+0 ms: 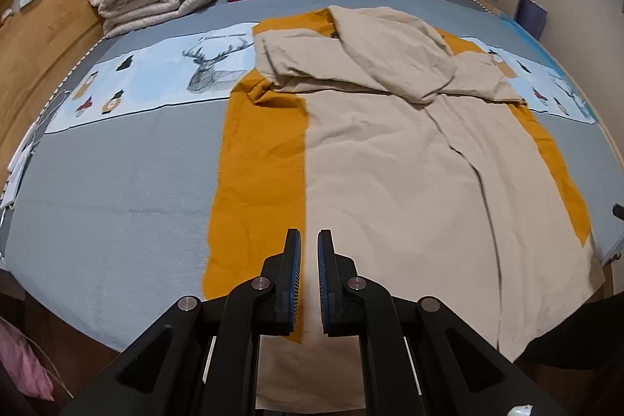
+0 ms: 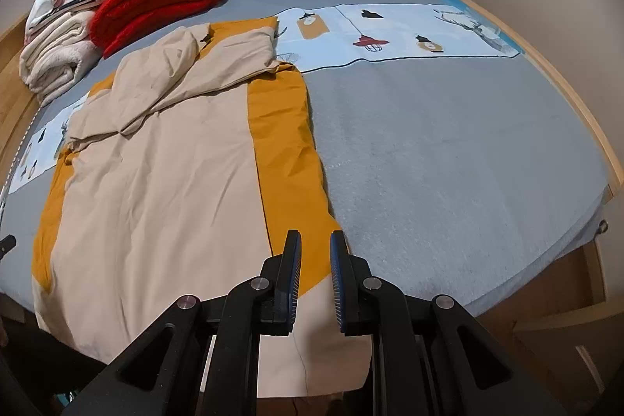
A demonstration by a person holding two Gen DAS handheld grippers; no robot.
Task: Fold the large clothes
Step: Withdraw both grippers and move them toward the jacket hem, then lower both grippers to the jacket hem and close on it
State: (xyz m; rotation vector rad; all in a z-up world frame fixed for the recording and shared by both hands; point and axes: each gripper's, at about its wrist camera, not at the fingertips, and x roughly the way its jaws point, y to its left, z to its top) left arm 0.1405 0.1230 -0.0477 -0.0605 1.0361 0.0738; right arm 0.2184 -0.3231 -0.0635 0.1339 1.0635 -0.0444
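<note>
Beige-and-mustard garment spread flat on bed, hem hanging over near edge. Sleeves folded in across chest; body folds outstanding. Left gripper fingers nearly closed, empty, above hem. Right gripper fingers slightly apart, empty, above hem corner.

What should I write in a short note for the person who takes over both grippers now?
Left gripper: jaws shut, holding nothing, above the garment's near hem.
Right gripper: jaws narrowly apart, empty, above the hem's other corner.
The beige and mustard garment lies spread on the grey bed, hem hanging over the near edge.
Done: both sleeves are folded in across the chest.
Left: grip the hem and fold the body upward.
</note>
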